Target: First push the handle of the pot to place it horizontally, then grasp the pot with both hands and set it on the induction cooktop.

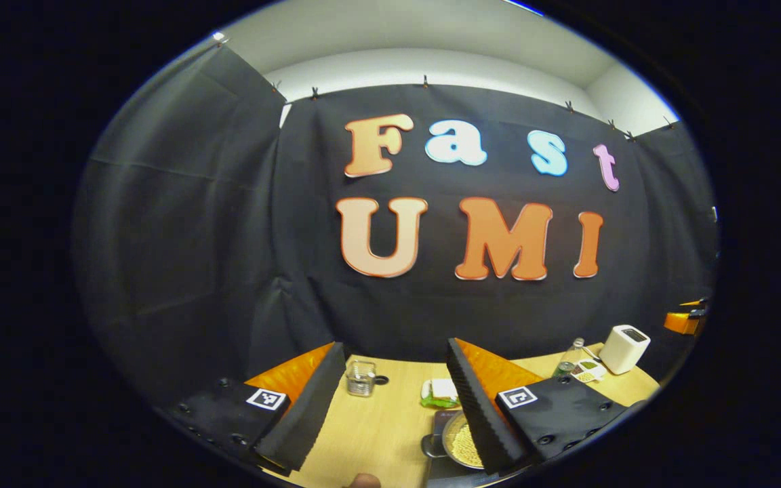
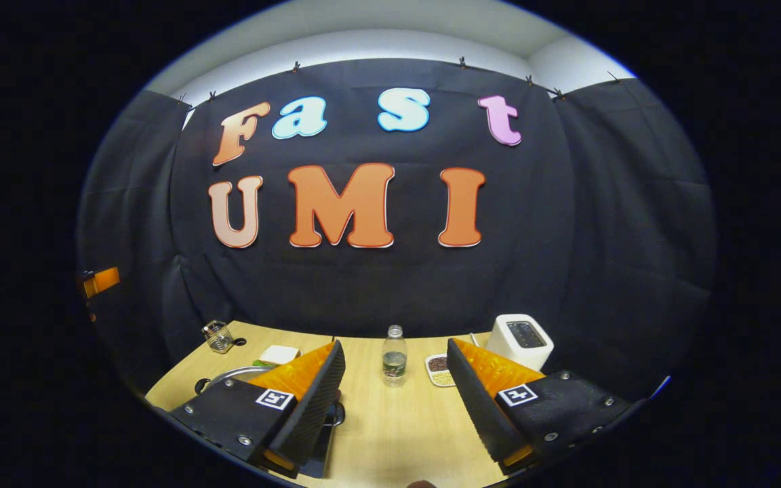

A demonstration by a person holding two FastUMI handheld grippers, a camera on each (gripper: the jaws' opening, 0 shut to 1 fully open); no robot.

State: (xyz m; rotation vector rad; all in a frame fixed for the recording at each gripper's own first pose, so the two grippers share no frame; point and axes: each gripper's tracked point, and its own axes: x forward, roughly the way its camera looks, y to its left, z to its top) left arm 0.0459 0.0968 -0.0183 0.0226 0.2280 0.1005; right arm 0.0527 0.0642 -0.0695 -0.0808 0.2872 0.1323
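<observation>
1. Left gripper (image 1: 390, 400) hangs above the wooden table (image 1: 377, 427) with its two fingers spread wide and nothing between them.
2. Right gripper (image 2: 394, 400) is likewise spread apart over the table (image 2: 397, 434), gripping nothing.
3. In the left gripper view the pot (image 1: 464, 444) sits low on the table, partly hidden behind the gripper's right finger; it is filled with small pale yellow grains. It rests on or against a dark flat slab, the induction cooktop (image 1: 439, 423); I cannot tell which.
4. In the right gripper view the pot's metal rim (image 2: 231, 375) shows behind the gripper's left finger, and a dark loop handle (image 2: 337, 413) pokes out beside that finger.
5. A clear glass jar (image 1: 361, 377) stands near the back edge of the table; what it holds is too small to make out.
6. A plastic bottle (image 2: 394, 356) stands upright between the right gripper's fingers, farther back.
7. Just beside the bottle lies a small divided dish (image 2: 438, 368) holding dark and pale grains.
8. A white toaster (image 2: 519, 341) stands at the back right.
</observation>
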